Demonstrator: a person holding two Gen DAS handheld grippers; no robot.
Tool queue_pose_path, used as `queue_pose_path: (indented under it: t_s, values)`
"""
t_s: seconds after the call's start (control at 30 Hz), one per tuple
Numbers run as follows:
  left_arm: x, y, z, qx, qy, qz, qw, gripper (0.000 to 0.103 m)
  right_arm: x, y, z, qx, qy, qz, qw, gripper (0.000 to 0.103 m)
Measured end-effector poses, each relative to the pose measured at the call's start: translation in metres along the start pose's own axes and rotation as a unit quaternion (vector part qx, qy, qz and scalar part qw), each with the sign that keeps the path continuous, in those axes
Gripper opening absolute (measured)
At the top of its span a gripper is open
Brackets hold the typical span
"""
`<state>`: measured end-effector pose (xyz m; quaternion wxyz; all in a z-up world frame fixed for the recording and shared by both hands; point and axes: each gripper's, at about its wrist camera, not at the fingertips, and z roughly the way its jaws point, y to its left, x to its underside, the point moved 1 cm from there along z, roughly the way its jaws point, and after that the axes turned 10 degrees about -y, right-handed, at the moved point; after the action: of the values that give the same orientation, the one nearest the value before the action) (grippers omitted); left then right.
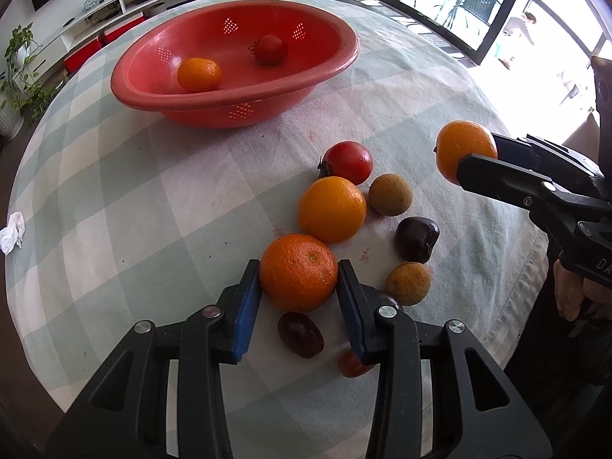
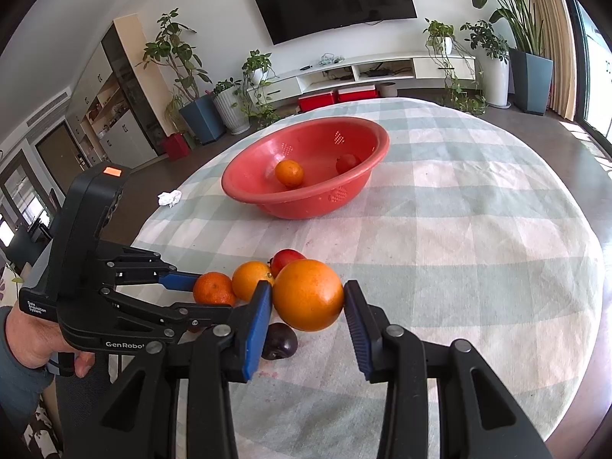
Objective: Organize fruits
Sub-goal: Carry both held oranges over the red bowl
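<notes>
A red colander bowl [image 1: 336, 65] [image 2: 359, 187] stands at the far side of the table and holds a small orange [image 1: 199, 74] and a tomato [image 1: 270, 49]. My left gripper [image 1: 299, 273] is shut on a mandarin [image 1: 299, 272], low over the cloth; it shows in the right wrist view [image 2: 213, 288]. My right gripper [image 2: 308, 295] is shut on an orange [image 2: 308, 295] held above the table, also seen in the left wrist view [image 1: 466, 151]. Loose on the cloth lie an orange [image 1: 332, 209], a tomato [image 1: 350, 162], two brownish fruits [image 1: 390, 195] [image 1: 408, 284] and dark plums [image 1: 417, 240] [image 1: 300, 335].
The round table has a pale checked cloth [image 2: 459, 229]. A crumpled tissue [image 1: 12, 232] [image 2: 169, 198] lies near its left edge. A small red fruit [image 1: 350, 365] sits partly hidden under my left finger. Plants, a TV stand and a glass door lie beyond.
</notes>
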<state>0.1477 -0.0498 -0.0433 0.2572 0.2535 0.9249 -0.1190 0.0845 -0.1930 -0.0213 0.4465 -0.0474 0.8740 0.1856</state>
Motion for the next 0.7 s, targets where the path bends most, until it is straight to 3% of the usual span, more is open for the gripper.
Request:
queue_pose_path:
  t_s: [0.47,0.7]
  values:
    - [-0.003,0.032,-0.047,0.006,-0.068,-0.051,0.9963,0.037,0.000,-0.010,0.002,-0.002,-0.004,0.026,1.000,0.042]
    - [-0.045,0.068,-0.078,-0.001,-0.133,-0.075,0.9883,0.037,-0.030,-0.016,-0.015,0.007,-0.026,0.031,0.999,0.042]
